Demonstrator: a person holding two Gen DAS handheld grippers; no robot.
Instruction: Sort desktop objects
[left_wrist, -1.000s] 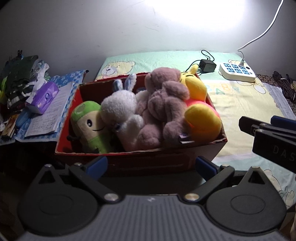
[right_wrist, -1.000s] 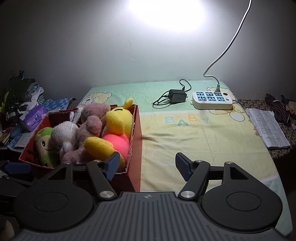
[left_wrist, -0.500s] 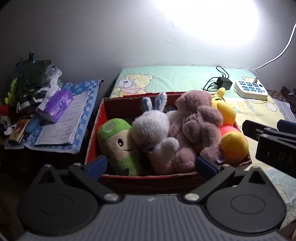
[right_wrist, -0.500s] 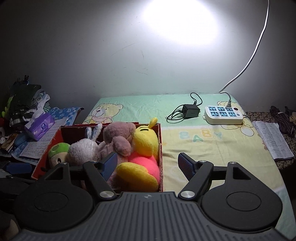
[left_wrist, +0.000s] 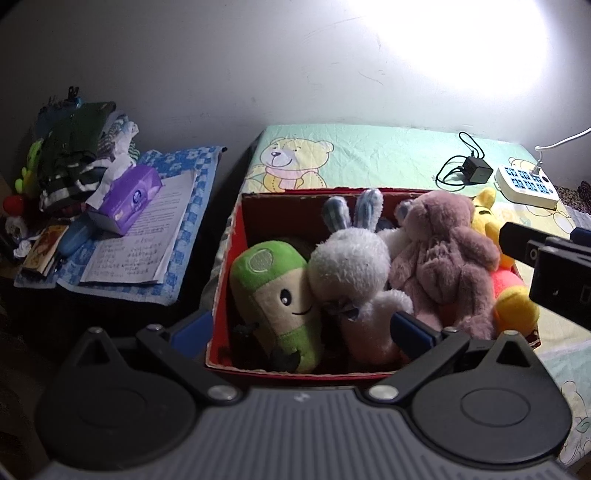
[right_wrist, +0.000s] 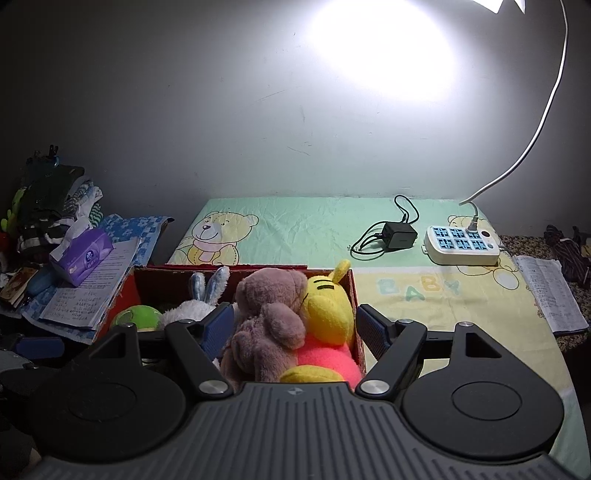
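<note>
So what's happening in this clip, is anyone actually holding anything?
No. Both grippers are open and empty, poised at the near side of a red box on the bear-print cloth. The box holds four plush toys: a green one, a white rabbit, a brown bear and a yellow-and-pink one. The left gripper faces the green toy and rabbit; the right gripper frames the bear.

Two black hand-held grippers, blue at the tips

The left gripper (left_wrist: 302, 326) is showing a ribbed grey body, two round black discs, black arms with silver screws and blue finger pads (left_wrist: 409, 328). The right gripper (right_wrist: 294, 325) is looking the same, its pads (right_wrist: 371, 326) ridged; white letters are showing on its black side.
</note>
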